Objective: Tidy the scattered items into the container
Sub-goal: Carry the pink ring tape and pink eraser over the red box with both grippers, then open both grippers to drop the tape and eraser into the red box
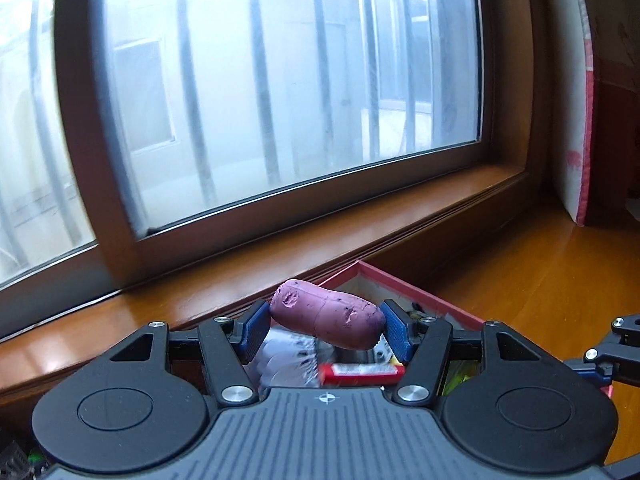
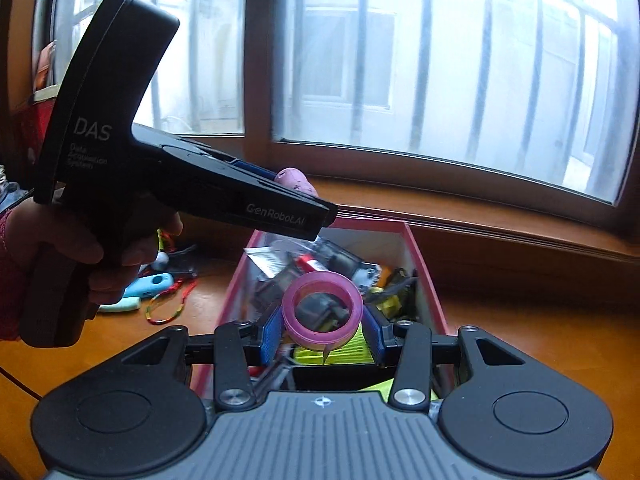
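A purple sweet potato (image 1: 326, 317), probably a toy, is held crosswise between the blue pads of the left gripper (image 1: 325, 330), low in the centre of the left wrist view. Its long axis runs from pad to pad, the left end tilted a little higher, and the jaws are clenched on its two ends. Directly beneath and beyond it the red-rimmed box (image 1: 404, 283) is seen, already crowded with a red packet (image 1: 360, 373) and clear wrappers.

In the right wrist view, a roll of pink tape (image 2: 322, 307) is gripped across its outer rim by the right gripper (image 2: 323, 330), the hole facing the camera; those jaws are closed on it as well. The roll hangs over the near end of the box (image 2: 424, 268), low in the centre of the frame.

The left tool is seen at upper left of that view, its tip above the box's far left corner. Both loads therefore lie over the container, so only a release downward is judged to be needed; the right one seems lower, though depth is hard to read through the fisheye.

On the orange bench (image 2: 520, 332) at left, a coloured cord loop (image 2: 166, 307) and a turquoise item (image 2: 149, 283) are left outside the box.
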`<action>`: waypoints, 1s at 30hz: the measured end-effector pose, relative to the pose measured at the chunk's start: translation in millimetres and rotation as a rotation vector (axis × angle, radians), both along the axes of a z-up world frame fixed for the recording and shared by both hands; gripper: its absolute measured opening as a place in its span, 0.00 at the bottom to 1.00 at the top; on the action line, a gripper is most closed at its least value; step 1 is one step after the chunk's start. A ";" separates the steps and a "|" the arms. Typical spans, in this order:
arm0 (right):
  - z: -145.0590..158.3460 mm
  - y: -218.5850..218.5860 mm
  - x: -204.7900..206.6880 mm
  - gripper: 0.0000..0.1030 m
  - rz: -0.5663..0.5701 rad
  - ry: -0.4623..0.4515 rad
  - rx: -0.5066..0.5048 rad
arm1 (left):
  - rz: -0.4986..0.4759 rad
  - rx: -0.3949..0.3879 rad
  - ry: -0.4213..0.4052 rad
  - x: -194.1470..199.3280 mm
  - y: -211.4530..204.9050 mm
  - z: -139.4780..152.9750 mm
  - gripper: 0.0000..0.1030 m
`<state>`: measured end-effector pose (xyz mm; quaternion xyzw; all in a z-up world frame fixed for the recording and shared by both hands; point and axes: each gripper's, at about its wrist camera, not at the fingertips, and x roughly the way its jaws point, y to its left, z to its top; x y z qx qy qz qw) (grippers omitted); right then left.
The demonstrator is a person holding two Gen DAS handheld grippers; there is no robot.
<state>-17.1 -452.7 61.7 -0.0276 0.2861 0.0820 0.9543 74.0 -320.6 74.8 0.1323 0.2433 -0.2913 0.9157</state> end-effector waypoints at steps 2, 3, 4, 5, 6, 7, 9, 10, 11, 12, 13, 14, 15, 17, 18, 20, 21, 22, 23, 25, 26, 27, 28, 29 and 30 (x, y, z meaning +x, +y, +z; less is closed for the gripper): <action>-3.0 -6.6 5.0 0.44 -0.016 0.007 0.005 | -0.015 0.007 0.003 5.5 -12.1 -1.9 0.59; -4.6 -8.9 6.7 0.44 -0.021 0.010 0.007 | -0.020 0.010 0.003 6.8 -15.6 -2.8 0.59; -6.0 -10.6 8.9 0.45 -0.024 0.013 0.007 | -0.022 0.012 0.000 6.2 -15.7 -3.5 0.60; -7.3 -11.8 10.4 0.45 -0.027 0.015 0.006 | -0.023 0.014 -0.003 5.5 -15.9 -4.1 0.63; -7.8 -12.5 11.2 0.46 -0.026 0.013 0.005 | -0.025 0.017 -0.006 4.8 -16.0 -4.8 0.66; -7.9 -13.3 10.4 0.47 -0.023 0.012 0.003 | -0.026 0.019 -0.009 4.2 -16.2 -5.4 0.68; -9.4 -12.8 12.5 0.49 -0.018 0.010 -0.003 | -0.029 0.023 -0.015 2.9 -16.4 -6.7 0.72; -10.4 -11.8 12.7 0.50 -0.016 0.010 -0.005 | -0.031 0.026 -0.018 2.2 -16.6 -7.3 0.72; -11.2 -10.4 13.4 0.50 -0.013 0.010 -0.006 | -0.032 0.028 -0.021 1.5 -16.7 -7.9 0.72; -12.2 -9.3 15.0 0.51 -0.011 0.011 -0.005 | -0.034 0.030 -0.023 0.9 -16.9 -8.6 0.73; -13.0 -7.8 15.5 0.51 -0.008 0.013 -0.004 | -0.032 0.030 -0.023 -0.1 -15.2 -9.1 0.73; -12.9 -5.7 14.5 0.51 -0.005 0.014 -0.005 | -0.022 0.026 -0.017 -1.4 -10.5 -9.3 0.75; -12.7 -3.6 13.5 0.52 -0.001 0.014 -0.006 | -0.010 0.020 -0.010 -2.4 -5.3 -9.4 0.78; -11.8 2.3 10.5 0.54 0.010 0.010 -0.014 | 0.012 0.008 0.013 -5.4 6.5 -10.5 0.79; -11.5 5.2 8.7 0.56 0.016 0.007 -0.018 | 0.022 0.002 0.026 -7.2 12.7 -11.2 0.79; -11.6 10.0 4.7 0.60 0.027 -0.002 -0.025 | 0.047 -0.006 0.045 -12.5 25.4 -13.3 0.79; -11.7 12.2 2.6 0.61 0.031 -0.003 -0.028 | 0.061 -0.009 0.052 -15.4 31.6 -14.4 0.80; -12.3 14.6 0.3 0.62 0.035 -0.002 -0.030 | 0.076 -0.012 0.059 -18.3 37.5 -15.5 0.81; -13.2 17.0 -1.8 0.62 0.038 0.001 -0.032 | 0.092 -0.016 0.066 -21.8 43.5 -16.9 0.82; -13.6 22.9 -6.7 0.65 0.046 0.006 -0.038 | 0.126 -0.024 0.084 -28.7 54.7 -19.4 0.83; -13.1 26.2 -9.6 0.66 0.051 0.006 -0.041 | 0.143 -0.027 0.092 -32.3 60.3 -20.7 0.84; -12.6 29.5 -12.5 0.68 0.056 0.006 -0.044 | 0.160 -0.031 0.100 -36.3 66.0 -22.0 0.85; -11.2 32.8 -16.5 0.71 0.063 0.005 -0.045 | 0.178 -0.034 0.107 -40.0 72.4 -23.2 0.85; -10.3 36.3 -20.2 0.72 0.071 0.003 -0.045 | 0.196 -0.036 0.112 -43.1 78.9 -24.2 0.86; -9.3 39.8 -23.8 0.73 0.079 0.001 -0.045 | 0.215 -0.038 0.118 -46.7 85.6 -25.4 0.87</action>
